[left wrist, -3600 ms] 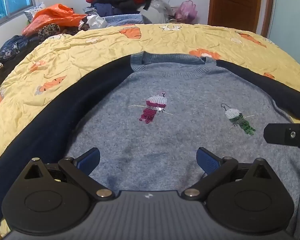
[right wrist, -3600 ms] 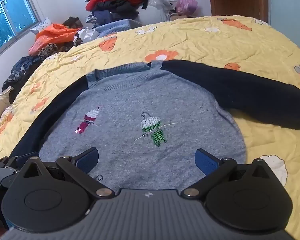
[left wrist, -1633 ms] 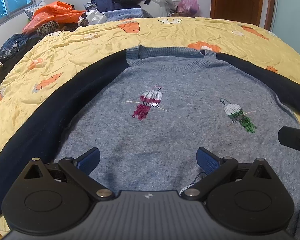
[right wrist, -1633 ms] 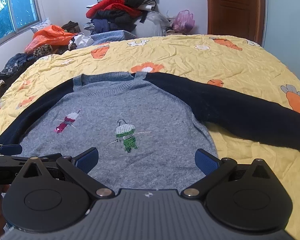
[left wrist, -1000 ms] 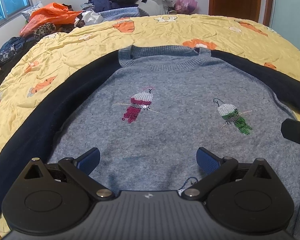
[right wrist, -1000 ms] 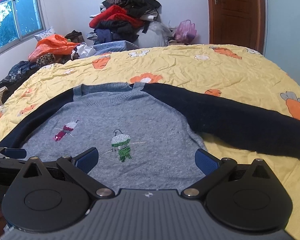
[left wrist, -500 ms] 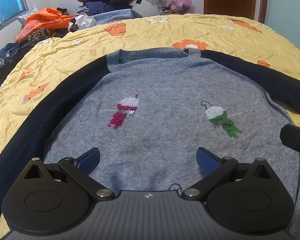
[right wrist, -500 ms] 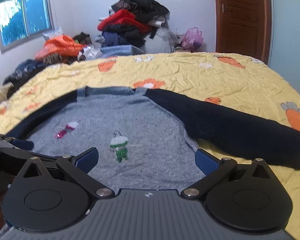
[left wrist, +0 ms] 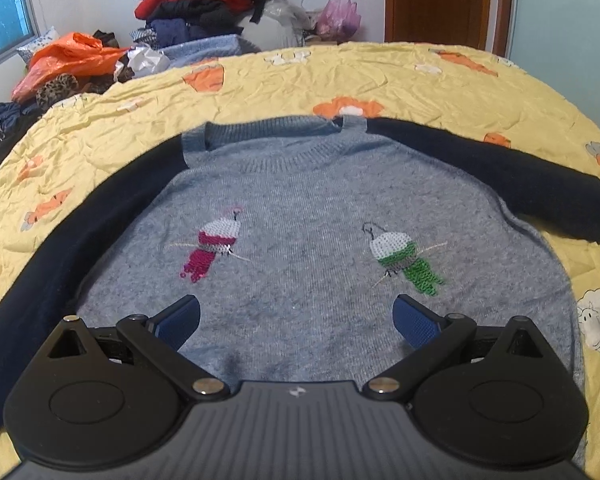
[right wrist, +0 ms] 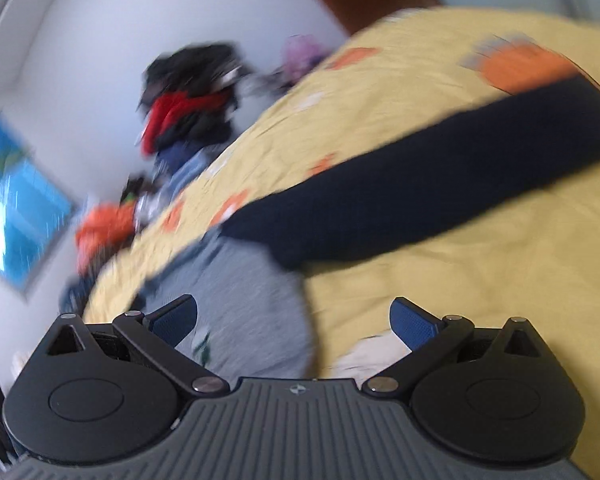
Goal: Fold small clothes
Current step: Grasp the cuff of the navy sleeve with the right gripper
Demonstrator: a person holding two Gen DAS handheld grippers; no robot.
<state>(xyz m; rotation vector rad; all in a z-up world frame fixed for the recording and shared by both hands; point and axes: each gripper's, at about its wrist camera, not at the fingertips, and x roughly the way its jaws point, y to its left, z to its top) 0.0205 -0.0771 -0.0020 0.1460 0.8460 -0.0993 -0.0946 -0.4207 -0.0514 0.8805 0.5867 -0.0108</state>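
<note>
A small grey sweater (left wrist: 308, 216) with navy sleeves and two sequined figures lies flat, front up, on the yellow bedspread (left wrist: 260, 80). My left gripper (left wrist: 296, 318) hovers over its lower hem, open, nothing between the blue pads. The right wrist view is blurred and tilted. There my right gripper (right wrist: 294, 318) is open and empty, above the sweater's right edge (right wrist: 256, 300), with the navy right sleeve (right wrist: 420, 196) stretched out across the bedspread (right wrist: 480, 300) ahead.
A pile of clothes (left wrist: 204, 4) and an orange bag (left wrist: 72, 58) sit beyond the far left of the bed. A wooden door (left wrist: 436, 0) stands at the back right. A window (left wrist: 0, 28) is on the left wall.
My right gripper has swung sharply right and rolled, so its view now tilts toward the right sleeve, and it has left the left wrist view. My left gripper has shifted right, centering the sweater.
</note>
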